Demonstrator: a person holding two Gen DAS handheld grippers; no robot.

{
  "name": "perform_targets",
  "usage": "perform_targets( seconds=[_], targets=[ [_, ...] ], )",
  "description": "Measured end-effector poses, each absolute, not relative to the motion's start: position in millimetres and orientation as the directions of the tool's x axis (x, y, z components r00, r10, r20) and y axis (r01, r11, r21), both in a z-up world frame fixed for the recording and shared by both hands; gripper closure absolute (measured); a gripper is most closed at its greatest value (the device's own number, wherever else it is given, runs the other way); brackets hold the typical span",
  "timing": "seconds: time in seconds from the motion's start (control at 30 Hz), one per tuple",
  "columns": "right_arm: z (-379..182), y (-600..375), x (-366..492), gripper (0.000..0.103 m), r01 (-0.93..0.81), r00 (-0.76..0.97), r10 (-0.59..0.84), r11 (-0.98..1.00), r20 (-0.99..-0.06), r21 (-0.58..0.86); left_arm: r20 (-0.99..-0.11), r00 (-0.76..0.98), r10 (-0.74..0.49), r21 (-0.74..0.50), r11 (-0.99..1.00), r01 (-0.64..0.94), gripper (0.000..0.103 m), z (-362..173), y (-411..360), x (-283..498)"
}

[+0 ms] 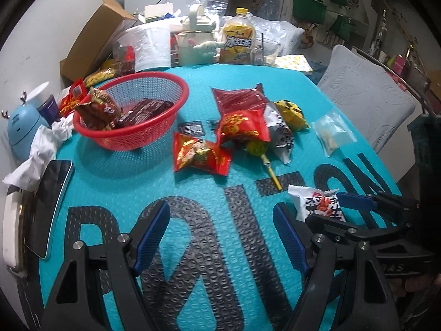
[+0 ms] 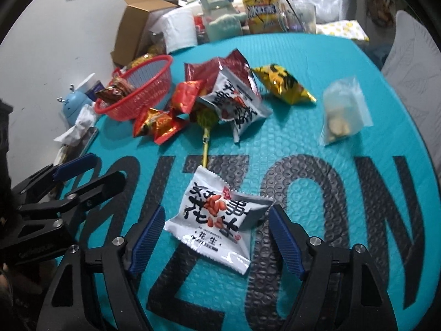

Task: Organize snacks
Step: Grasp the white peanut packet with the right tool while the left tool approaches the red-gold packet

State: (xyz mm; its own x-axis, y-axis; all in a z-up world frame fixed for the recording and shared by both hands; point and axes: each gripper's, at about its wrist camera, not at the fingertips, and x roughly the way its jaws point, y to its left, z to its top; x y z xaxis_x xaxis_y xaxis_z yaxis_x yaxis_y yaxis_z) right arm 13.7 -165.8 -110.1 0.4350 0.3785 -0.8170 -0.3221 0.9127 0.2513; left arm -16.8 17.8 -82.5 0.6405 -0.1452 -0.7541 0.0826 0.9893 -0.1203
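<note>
1. Two claws hover low over a teal bubble-textured mat (image 2: pixel 317 127) with big dark letters. The right claw (image 2: pixel 216 235) stands released, its blue pads either side of a white peanut packet (image 2: pixel 213 218) without pressing it; the left claw (image 1: pixel 220 234) is also spread wide, with only bare mat between its pads.
2. The white peanut packet lies flat and slightly crumpled on the mat, black characters and red peanuts printed on its face.
3. Farther back, a loose pile: a second white packet (image 2: pixel 237 104), red packets (image 1: pixel 242 122), a yellow packet (image 2: pixel 284 84), a lollipop (image 2: pixel 205 135) whose stick points towards the near packet, and a clear bag (image 2: pixel 344 110) well apart on the right.
4. A red mesh basket (image 1: pixel 154 135) at the mat's left already holds brown-wrapped snacks (image 1: pixel 102 109).
5. Bare mat lies open between the pile and both claws; a phone (image 1: pixel 52 201) sits at the left edge.
6. The surface's far end is crowded with a paper roll (image 1: pixel 151 47), a pale kettle-shaped bottle (image 1: pixel 195 41), a yellow drink bottle (image 1: pixel 238 41) and a cardboard box (image 1: pixel 96 38); a white wall stands to the left.
</note>
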Motion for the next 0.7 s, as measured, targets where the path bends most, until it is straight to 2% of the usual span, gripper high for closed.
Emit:
perform_targets(
  seconds=[0.27,0.3,0.4,0.7],
  targets=[
    [-121,-148,16,0.026,-0.365,0.462,0.303,0.922,-0.834,0.133,-0.769,0.624,-0.135,-0.151,0.988,0.028,0.026,-91,36,-6],
    [-121,-146,15,0.034,-0.373,0.476,0.292,0.921,-0.829,0.110,-0.770,0.624,-0.135,-0.154,0.988,0.023,0.026,-92,38,-5],
    [-121,-147,15,0.046,-0.400,0.477,0.311,0.910,-0.822,0.112,-0.771,0.623,-0.133,-0.155,0.988,0.019,0.026,-93,40,-1],
    [-104,-158,25,0.049,-0.407,0.522,0.357,0.902,-0.775,0.141,-0.775,0.612,-0.156,-0.178,0.984,0.025,0.026,-94,40,24]
  ],
)
